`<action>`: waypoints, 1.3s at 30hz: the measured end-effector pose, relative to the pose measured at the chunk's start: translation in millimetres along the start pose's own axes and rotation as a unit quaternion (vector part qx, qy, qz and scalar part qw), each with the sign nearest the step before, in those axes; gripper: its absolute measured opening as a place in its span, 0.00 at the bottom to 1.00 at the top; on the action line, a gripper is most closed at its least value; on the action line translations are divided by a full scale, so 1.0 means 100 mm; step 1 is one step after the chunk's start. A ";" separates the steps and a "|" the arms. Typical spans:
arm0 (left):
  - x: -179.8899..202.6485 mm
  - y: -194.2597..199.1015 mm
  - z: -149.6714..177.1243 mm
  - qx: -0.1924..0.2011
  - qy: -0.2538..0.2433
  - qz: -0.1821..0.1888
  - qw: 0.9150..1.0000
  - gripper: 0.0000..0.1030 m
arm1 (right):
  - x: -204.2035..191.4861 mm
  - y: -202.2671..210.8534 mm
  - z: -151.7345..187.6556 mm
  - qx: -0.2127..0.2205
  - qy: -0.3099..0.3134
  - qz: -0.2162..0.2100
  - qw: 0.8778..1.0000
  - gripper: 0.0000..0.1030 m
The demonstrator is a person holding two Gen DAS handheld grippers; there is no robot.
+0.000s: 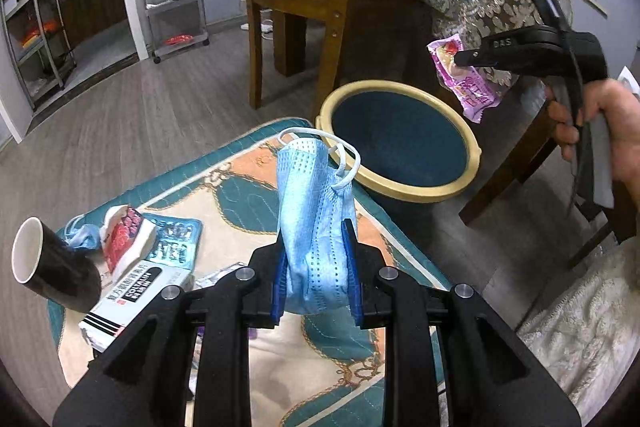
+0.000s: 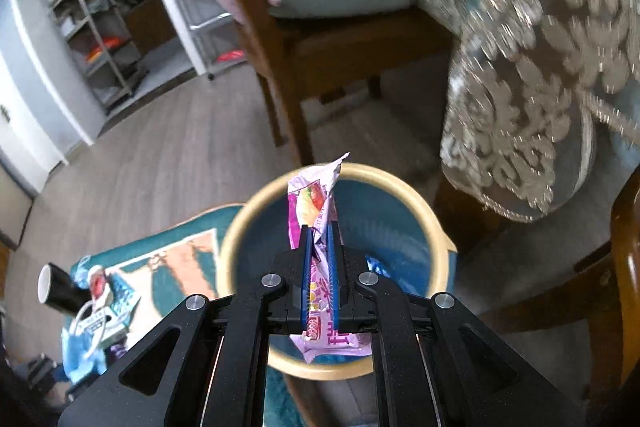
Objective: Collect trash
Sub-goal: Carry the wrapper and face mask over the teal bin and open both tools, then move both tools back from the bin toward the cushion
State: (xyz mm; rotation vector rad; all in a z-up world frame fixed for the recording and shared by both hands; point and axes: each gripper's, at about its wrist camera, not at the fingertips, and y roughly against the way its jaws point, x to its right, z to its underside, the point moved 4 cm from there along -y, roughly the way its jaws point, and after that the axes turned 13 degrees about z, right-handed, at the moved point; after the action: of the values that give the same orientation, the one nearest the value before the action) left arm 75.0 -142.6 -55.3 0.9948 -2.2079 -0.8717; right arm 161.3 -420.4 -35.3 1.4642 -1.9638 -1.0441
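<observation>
Mask (image 1: pixel 316 227), blue, hangs clamped between the left gripper (image 1: pixel 316 267) fingers, which are nearly closed on its lower half; its upper part and white ear loops stick up past the fingertips. Wrapper (image 2: pixel 316 251), pink, is pinched flat in the right gripper (image 2: pixel 319 267), fingers almost fully closed on it, both ends sticking out above and below the pads. Bin (image 1: pixel 400 183), teal with a cream rim, sits just beyond the left fingertips and directly under the right fingers in the right wrist view. In the left wrist view the right gripper holds the wrapper above and right of the bin, a hand (image 1: pixel 600 131) on its handle. Left of the left fingers, on a patterned mat (image 1: pixel 248 195): black cup (image 1: pixel 52 267) on its side, white box (image 1: pixel 136 303), second crumpled mask (image 1: pixel 84 237). Wooden chair (image 1: pixel 296 3) stands beyond the bin.
</observation>
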 end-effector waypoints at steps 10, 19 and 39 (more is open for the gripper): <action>0.31 -0.62 -0.59 -0.014 -0.008 0.065 0.998 0.23 | 0.05 -0.05 0.00 -0.006 0.001 0.000 1.000 0.09; 0.48 -1.35 -0.95 -0.069 -0.018 0.060 0.996 0.24 | 0.10 -0.27 0.05 -0.037 -0.018 -0.002 0.999 0.09; -0.01 -0.34 -1.05 0.026 0.004 -0.023 0.999 0.93 | -0.06 0.13 -0.12 0.020 -0.048 -0.018 0.998 0.92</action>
State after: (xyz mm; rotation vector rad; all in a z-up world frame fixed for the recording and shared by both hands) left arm 163.6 -193.3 -14.7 1.0754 -2.2183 -0.8328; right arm 164.3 -416.3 -17.2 1.5011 -2.0432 -1.1153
